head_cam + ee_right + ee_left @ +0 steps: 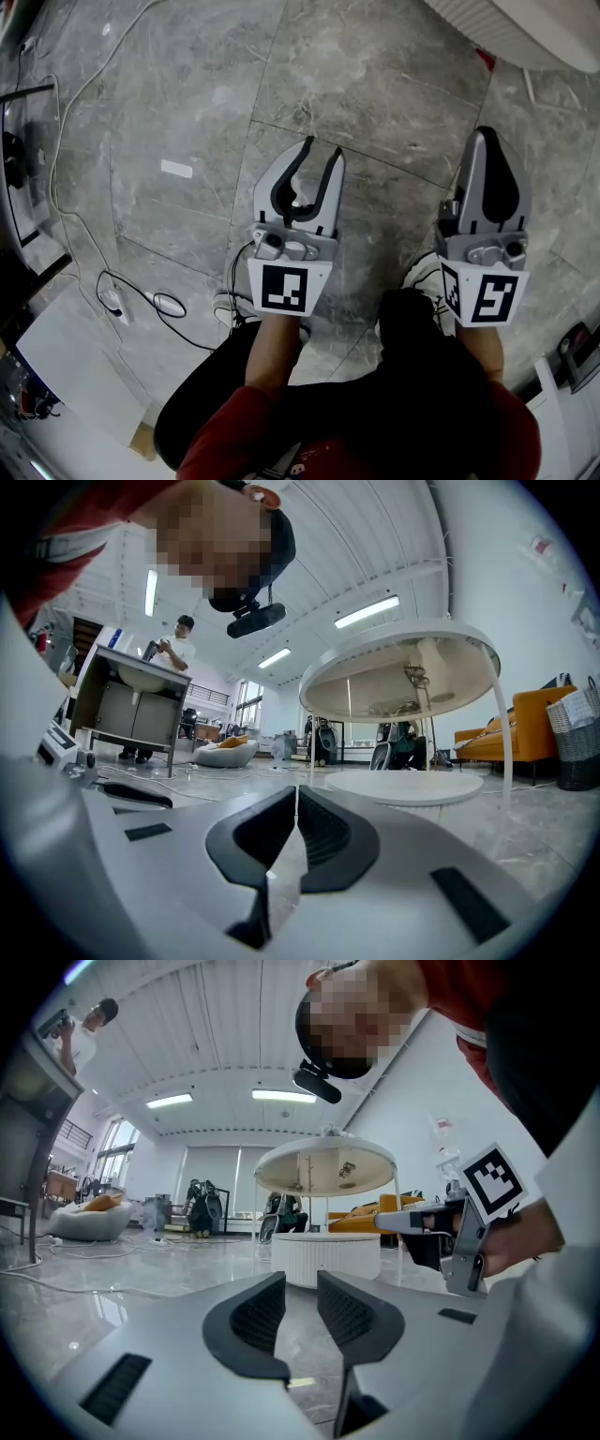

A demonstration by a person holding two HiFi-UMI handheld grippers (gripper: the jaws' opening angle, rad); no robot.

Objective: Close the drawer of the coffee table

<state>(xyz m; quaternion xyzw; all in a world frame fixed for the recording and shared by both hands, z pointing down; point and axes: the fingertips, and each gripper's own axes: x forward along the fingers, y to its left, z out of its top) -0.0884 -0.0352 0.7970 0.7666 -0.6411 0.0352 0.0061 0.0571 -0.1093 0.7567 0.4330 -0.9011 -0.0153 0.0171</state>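
Observation:
The white round coffee table stands ahead on the grey marble floor, with a ribbed white drum under its top. Its ribbed rim shows at the head view's top right, and in the right gripper view its top rises close in front. I cannot make out a drawer. My left gripper is held level over the floor, its jaws a narrow gap apart with nothing between them. My right gripper is level beside it, its pads touching, empty.
Cables and a power strip lie on the floor at left, beside a white board. A small white tag lies ahead. Across the room are a person at a counter, a beanbag and an orange sofa.

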